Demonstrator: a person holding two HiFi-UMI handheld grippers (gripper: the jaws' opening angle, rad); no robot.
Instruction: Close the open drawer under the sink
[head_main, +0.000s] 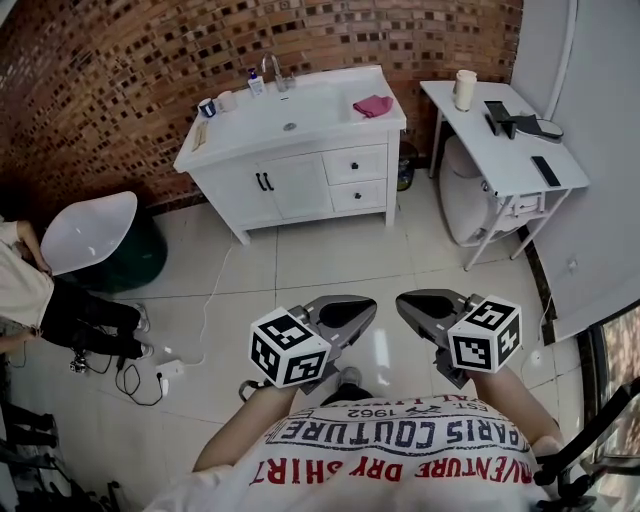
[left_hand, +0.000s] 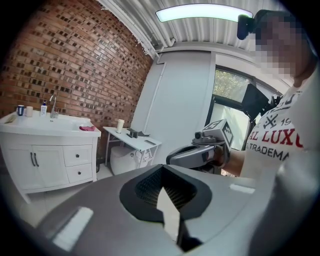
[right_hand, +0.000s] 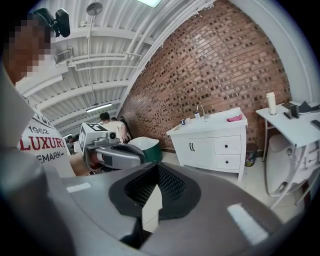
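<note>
The white sink cabinet (head_main: 300, 150) stands against the brick wall, far ahead of me. On its right side are two drawers, the upper drawer (head_main: 356, 163) and the lower drawer (head_main: 359, 195), each with a dark knob. From here both fronts look close to flush, and I cannot tell a gap. The cabinet also shows in the left gripper view (left_hand: 50, 160) and the right gripper view (right_hand: 215, 147). My left gripper (head_main: 368, 306) and right gripper (head_main: 402, 302) hang side by side near my chest, over the floor tiles. Both are shut, with nothing between their jaws.
A pink cloth (head_main: 373, 105) lies on the counter by the faucet (head_main: 272, 70). A white side table (head_main: 505, 150) stands to the cabinet's right, with a white toilet (head_main: 465, 205) under it. At the left are a white-lidded green tub (head_main: 95, 235), a seated person (head_main: 40, 300) and floor cables (head_main: 150, 378).
</note>
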